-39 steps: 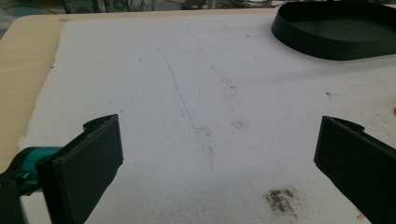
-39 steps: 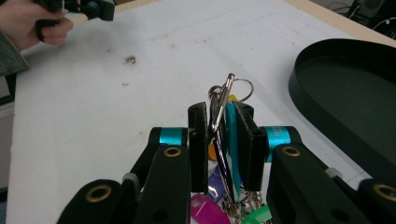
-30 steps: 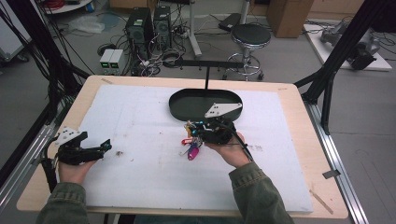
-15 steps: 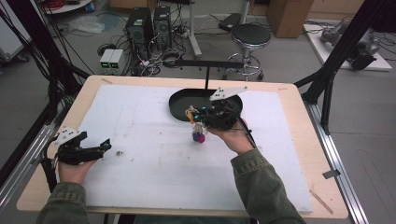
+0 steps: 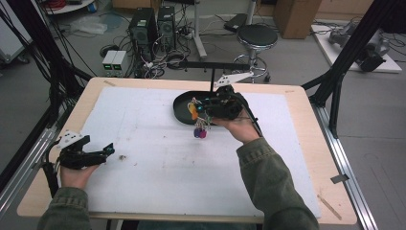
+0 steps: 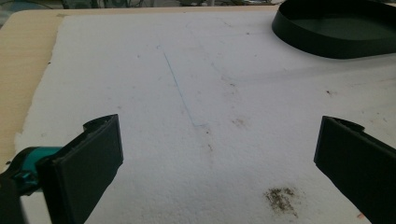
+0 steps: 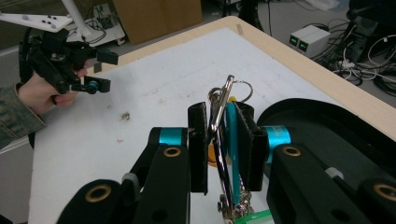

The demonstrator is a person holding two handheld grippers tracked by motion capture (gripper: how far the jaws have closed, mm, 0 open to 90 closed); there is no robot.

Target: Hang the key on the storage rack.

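Since a sec ago our right gripper (image 5: 200, 111) has lifted the key bunch (image 5: 199, 125) off the white mat (image 5: 143, 143) & carried it far-ward: then it lay on the mat just near of the black tray (image 5: 181, 106), now it hangs in the air at the tray's near rim, pink/purple tags dangling below. In the right gripper view the jaws are clamped tight on the bunch (image 7: 223, 140) — metal clip & a teal tag pinched between the pads, rings poking up past the tips. So the grip has held through the lift; nothing has slipped as far as we can see.

Left gripper (image 5: 98, 152) hasn't budged: rests low at the near-left of the mat, jaws spread wide w/ nothing between them, pointing across bare mat toward the tray (image 6: 336, 28).

What it means, we'd judge: pickup done, transfer under way. A thin horizontal bar on a post (image 5: 210, 67) stands above the tray's far side, so we reckon the keys go either on that or into the tray; can't tell which yet. The dangling tags swing free, so clearance over the tray rim matters on the next bit.
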